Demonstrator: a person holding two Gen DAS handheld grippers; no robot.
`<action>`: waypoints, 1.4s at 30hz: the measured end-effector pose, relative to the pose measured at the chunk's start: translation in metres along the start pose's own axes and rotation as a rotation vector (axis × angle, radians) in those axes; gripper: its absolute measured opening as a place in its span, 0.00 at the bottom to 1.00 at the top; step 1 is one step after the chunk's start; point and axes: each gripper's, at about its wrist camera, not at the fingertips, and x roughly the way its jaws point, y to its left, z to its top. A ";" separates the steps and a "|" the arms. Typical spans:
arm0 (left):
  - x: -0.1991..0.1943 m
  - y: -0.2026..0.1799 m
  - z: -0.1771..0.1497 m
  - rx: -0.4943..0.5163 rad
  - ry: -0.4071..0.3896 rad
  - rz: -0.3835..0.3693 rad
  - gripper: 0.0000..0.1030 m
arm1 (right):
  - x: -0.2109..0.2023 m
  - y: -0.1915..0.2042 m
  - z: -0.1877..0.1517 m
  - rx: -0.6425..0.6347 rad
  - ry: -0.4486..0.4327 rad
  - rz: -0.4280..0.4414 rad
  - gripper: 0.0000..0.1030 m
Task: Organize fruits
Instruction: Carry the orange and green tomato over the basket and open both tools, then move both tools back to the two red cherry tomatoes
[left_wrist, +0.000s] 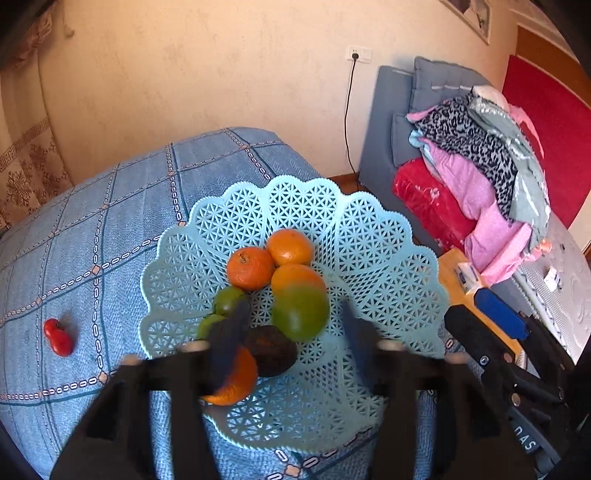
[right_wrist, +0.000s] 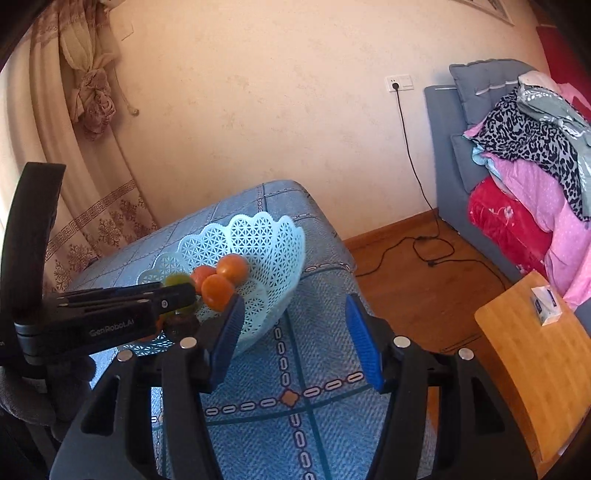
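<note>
Left claw (left_wrist: 295, 332) hangs wide apart and empty over the lattice basket (left_wrist: 373, 236), which holds 4 oranges (left_wrist: 250, 268) and green fruit. Right claw (right_wrist: 295, 332) is likewise wide and empty above the counter (right_wrist: 317, 406). 1 red fruit (left_wrist: 58, 336) lies on the cloth, well apart from the basket.

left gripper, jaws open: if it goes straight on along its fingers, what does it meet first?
Probably the green-and-orange mango, centred between the open jaws of the left gripper in the blue basket. The dark fruit lies nearer but lower; depth is unclear.
</note>
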 end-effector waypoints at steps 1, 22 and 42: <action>-0.002 0.001 -0.001 -0.001 -0.012 0.005 0.67 | -0.002 0.000 -0.001 -0.002 0.000 -0.013 0.57; -0.072 0.095 -0.034 -0.088 -0.117 0.086 0.82 | -0.028 0.074 -0.009 -0.080 -0.054 -0.023 0.69; -0.084 0.241 -0.076 -0.212 -0.098 0.273 0.87 | 0.007 0.198 -0.035 -0.248 0.050 0.091 0.76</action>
